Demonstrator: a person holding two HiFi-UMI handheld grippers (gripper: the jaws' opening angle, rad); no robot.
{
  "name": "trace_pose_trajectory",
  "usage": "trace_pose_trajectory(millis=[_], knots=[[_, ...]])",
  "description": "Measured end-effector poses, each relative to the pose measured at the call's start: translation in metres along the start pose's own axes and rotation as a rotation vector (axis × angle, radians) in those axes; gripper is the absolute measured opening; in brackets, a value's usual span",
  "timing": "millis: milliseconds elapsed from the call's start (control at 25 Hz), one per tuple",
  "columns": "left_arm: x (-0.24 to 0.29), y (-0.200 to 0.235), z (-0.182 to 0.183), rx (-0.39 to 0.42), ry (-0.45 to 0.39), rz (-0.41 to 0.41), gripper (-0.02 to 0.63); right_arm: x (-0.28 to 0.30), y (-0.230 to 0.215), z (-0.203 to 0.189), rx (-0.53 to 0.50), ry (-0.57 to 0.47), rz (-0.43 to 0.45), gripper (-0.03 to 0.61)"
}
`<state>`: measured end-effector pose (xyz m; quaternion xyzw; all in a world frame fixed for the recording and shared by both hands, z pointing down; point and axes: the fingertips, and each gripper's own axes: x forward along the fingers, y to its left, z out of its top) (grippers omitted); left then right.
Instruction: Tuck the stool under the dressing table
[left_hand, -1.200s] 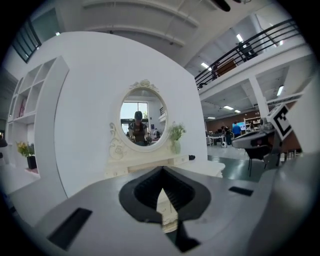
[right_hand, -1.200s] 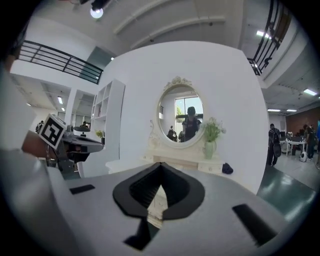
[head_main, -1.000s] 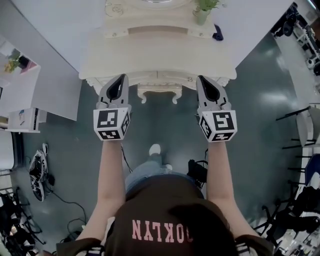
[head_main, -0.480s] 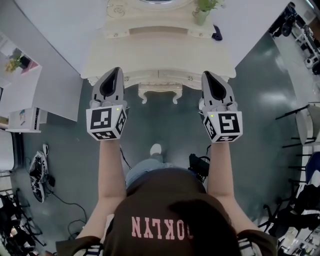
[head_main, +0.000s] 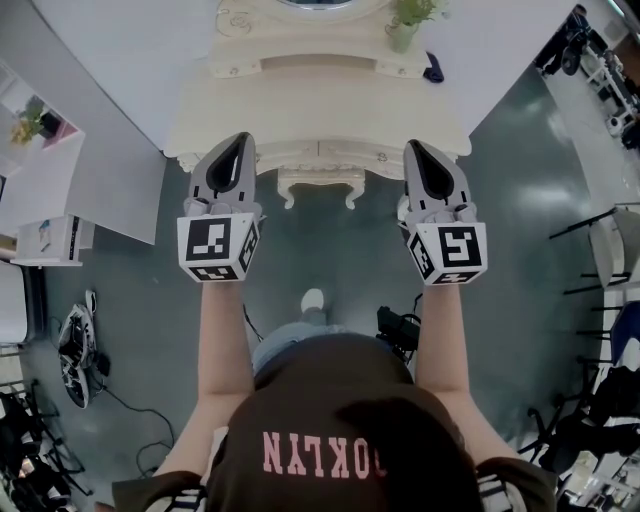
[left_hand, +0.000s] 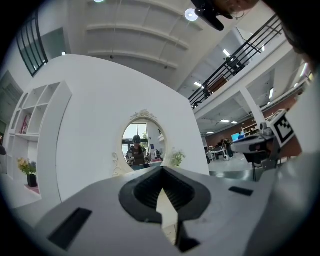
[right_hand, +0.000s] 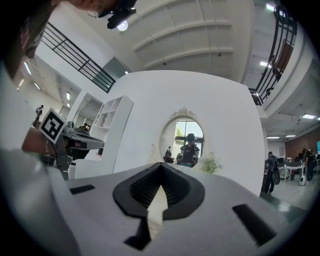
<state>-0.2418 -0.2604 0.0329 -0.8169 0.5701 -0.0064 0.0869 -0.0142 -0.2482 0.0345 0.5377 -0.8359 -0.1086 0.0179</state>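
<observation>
Head view, change: both claws stand a little higher and nearer to the bench than a second ago. The left claw (head_main: 238, 142) and the right claw (head_main: 416, 148) now overlap its front edge, while the stool (head_main: 318, 186) keeps the same place.
Head view, stool: it sits under the middle of the cream bench (head_main: 320, 110). Only its carved front shows, between the two claws and touched by neither.
Head view, meaning: I judge that the tucking is done and the hands are drawing off.
Head view, room: grey-green floor (head_main: 330, 250); a potted plant (head_main: 405, 22) and a small dark thing (head_main: 434, 68) stand on the bench.
Left gripper view, claw: the left claw (left_hand: 162, 197) is fully closed with nothing between its jaws. It points level at the round mirror (left_hand: 142, 140); white shelves (left_hand: 30, 120) are at the left.
Right gripper view, claw: the right claw (right_hand: 159, 195) is also fully closed and empty. The mirror (right_hand: 186, 140) is ahead, the plant (right_hand: 211, 162) just beside it.
</observation>
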Motion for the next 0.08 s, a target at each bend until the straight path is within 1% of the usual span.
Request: trace_pose_trajectory(millis=[80], knots=[[-0.0011,-0.0019,0.0021,0.007,-0.001,-0.009,0.005,0.0,0.0035,0.0011,-0.003,0.003,0.003,-0.002]])
